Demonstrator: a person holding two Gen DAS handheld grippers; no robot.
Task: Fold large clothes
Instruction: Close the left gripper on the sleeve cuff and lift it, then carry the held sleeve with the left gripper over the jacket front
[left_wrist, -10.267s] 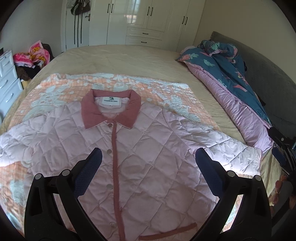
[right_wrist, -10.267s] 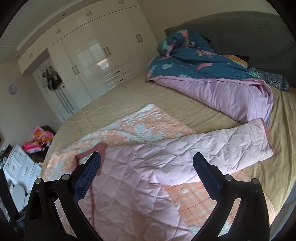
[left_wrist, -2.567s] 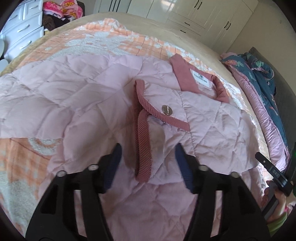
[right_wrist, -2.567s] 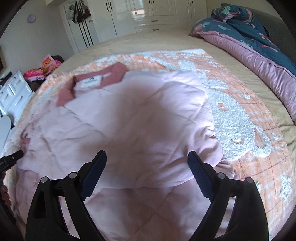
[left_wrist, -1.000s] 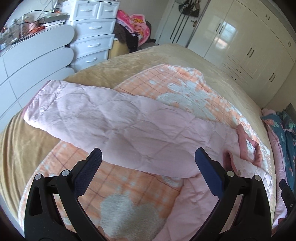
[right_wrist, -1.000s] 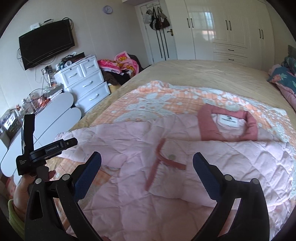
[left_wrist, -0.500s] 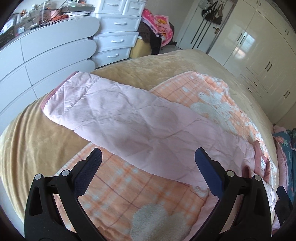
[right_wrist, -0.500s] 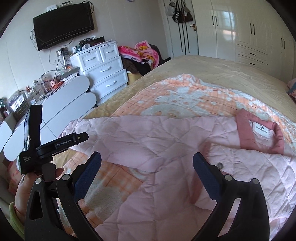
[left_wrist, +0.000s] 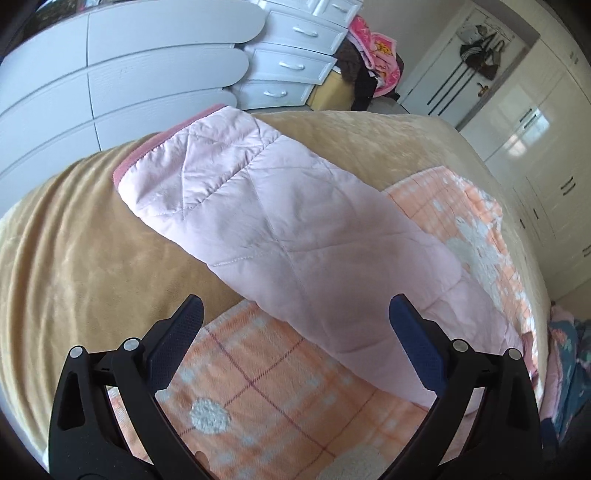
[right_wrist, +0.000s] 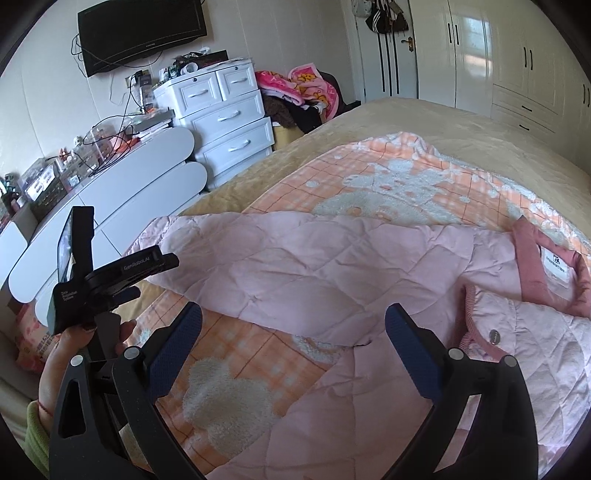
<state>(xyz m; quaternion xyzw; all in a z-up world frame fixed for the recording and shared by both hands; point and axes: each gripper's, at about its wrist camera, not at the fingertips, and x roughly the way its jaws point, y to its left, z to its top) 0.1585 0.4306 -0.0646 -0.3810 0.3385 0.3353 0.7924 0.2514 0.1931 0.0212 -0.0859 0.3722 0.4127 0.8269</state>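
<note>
A pink quilted jacket (right_wrist: 332, 273) lies on an orange checked blanket (right_wrist: 388, 177) on the bed. Its right side is folded in over the front, near the darker pink collar (right_wrist: 532, 266). Its left sleeve (left_wrist: 280, 236) stretches out flat toward the bed's edge, and the dark pink cuff (left_wrist: 140, 153) is at the far end. My left gripper (left_wrist: 295, 332) is open and empty, hovering above the middle of this sleeve. My right gripper (right_wrist: 291, 336) is open and empty above the sleeve's base. The left gripper's body also shows in the right wrist view (right_wrist: 107, 280), held beside the cuff end.
White drawers (right_wrist: 229, 118) and a low white cabinet (left_wrist: 110, 85) stand beside the bed. A heap of clothes (right_wrist: 299, 92) lies by the drawers. White wardrobes (right_wrist: 517, 55) line the far wall. A tan bedspread (left_wrist: 81, 266) covers the bed.
The right sleeve and side were folded over the jacket's front. Both grippers then swung left; the left gripper has come closer to the outstretched left sleeve and its cuff.
</note>
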